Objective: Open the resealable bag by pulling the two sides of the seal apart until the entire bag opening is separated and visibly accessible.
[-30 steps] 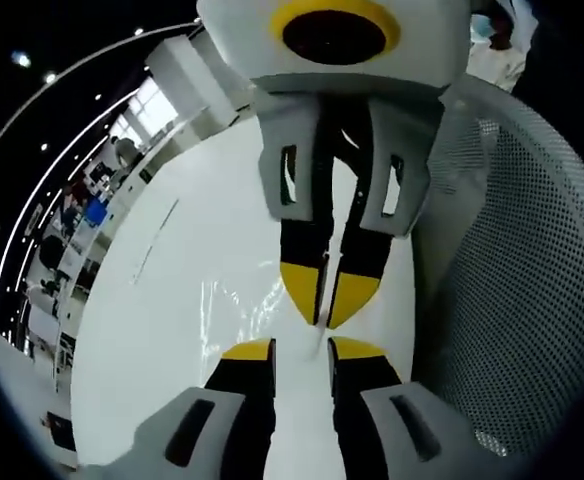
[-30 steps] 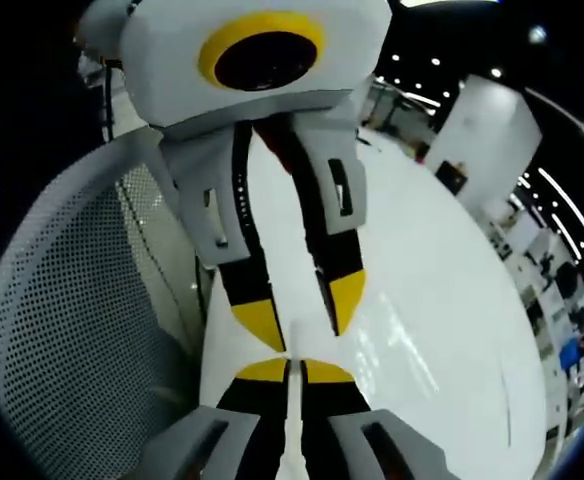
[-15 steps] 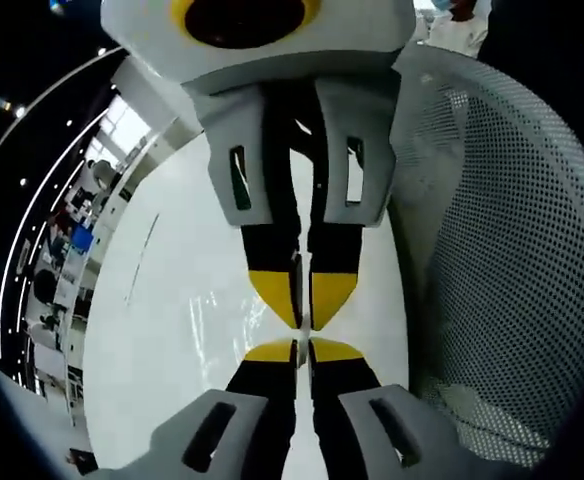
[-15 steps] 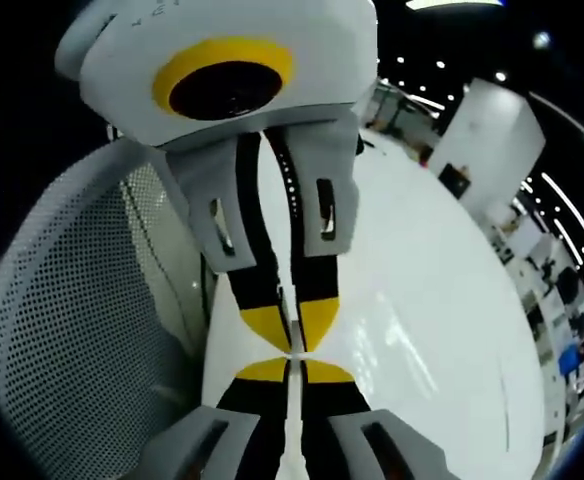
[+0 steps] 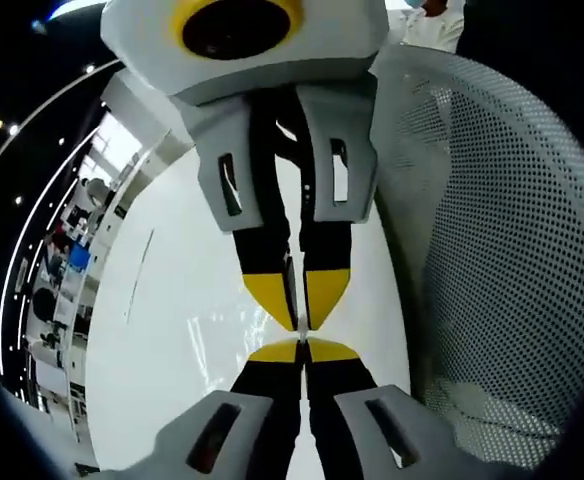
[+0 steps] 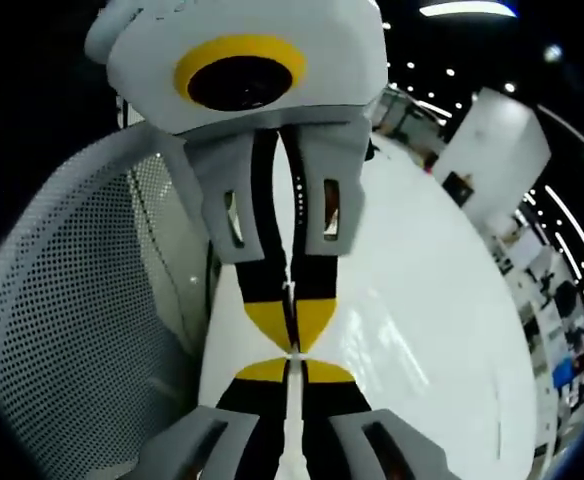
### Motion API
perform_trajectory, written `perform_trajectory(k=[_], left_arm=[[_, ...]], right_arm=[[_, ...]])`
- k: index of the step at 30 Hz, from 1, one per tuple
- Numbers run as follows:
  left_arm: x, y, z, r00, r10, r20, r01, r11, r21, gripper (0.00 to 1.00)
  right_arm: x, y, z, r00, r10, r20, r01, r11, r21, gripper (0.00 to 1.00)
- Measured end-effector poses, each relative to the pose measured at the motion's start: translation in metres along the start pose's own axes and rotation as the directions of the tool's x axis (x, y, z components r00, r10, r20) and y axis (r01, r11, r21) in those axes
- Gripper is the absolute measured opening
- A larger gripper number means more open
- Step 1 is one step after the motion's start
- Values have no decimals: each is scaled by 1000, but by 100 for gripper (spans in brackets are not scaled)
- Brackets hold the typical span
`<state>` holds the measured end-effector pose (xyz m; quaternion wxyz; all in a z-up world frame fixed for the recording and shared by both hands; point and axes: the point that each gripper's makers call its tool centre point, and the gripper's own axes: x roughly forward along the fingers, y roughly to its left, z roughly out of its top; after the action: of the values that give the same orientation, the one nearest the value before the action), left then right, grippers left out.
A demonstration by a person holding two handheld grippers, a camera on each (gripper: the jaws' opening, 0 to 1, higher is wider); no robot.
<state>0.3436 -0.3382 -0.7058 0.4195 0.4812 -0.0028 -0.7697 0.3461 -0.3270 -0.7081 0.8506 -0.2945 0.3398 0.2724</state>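
A: In the left gripper view, where do we find the bag?
B: We see the resealable bag (image 5: 234,325) as a clear, glinting film on the white tabletop (image 5: 172,300), to the left of our own jaws. A thin pale edge of it runs up between the yellow tips of the left gripper (image 5: 302,350), whose jaws are pressed together on it. The right gripper (image 5: 299,300) comes down from the top, tips meeting ours, its jaws closed on the same edge.
A: Which way does the bag run?
B: The pinched strip runs along the jaws' line; the bag's long axis we cannot tell. A white mesh basket (image 5: 502,250) stands to the right.
A: And the right gripper view?
B: The mesh basket (image 6: 82,330) lies left. The right gripper (image 6: 294,365) clamps a pale strip of the resealable bag (image 6: 293,400), the left gripper (image 6: 292,325) hanging tip to tip above it, with a faint sheen on the tabletop (image 6: 422,300).
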Motion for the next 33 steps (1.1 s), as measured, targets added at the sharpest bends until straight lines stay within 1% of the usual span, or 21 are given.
perform_trajectory(k=[1,2,7,11,15,19,23,26,29,33], left_arm=[[-1,0,0,1000,0,3,0,1000,-16,0],[-2,-1,0,1000,-4,10,4,999,-53,0],[-2,-2,-2,1000,-5,12,6,998,-70,0],[-3,-1,-3,1000,-5,11,6,994,-112,0],[-3,-3,-3,1000,-15,10,16,994,-110,0],[-3,-2,-2,1000,-15,8,16,995,-98,0],[-3,-3,-1,1000,-16,8,16,996,-92,0],[-4,-2,2,1000,-12,23,14,995,-104,0],[-4,-2,3,1000,-12,22,14,995,-100,0],[-4,-1,3,1000,-10,23,13,993,-115,0]], right_arm=[[0,0,1,1000,-1,3,1,1000,-5,0],[0,1,1,1000,-1,6,1,1000,-15,0],[1,2,3,1000,12,9,-12,1000,-7,0],[1,2,3,1000,15,10,-15,1000,1,0],[1,4,1,1000,29,-4,-29,999,-14,0],[0,3,1,1000,20,-8,-20,999,-38,0],[1,3,0,1000,26,-17,-26,999,-33,0],[2,4,0,999,26,-24,-26,999,-36,1],[2,3,1,1000,21,-18,-21,999,-33,1],[2,2,2,1000,18,-17,-19,998,-54,0]])
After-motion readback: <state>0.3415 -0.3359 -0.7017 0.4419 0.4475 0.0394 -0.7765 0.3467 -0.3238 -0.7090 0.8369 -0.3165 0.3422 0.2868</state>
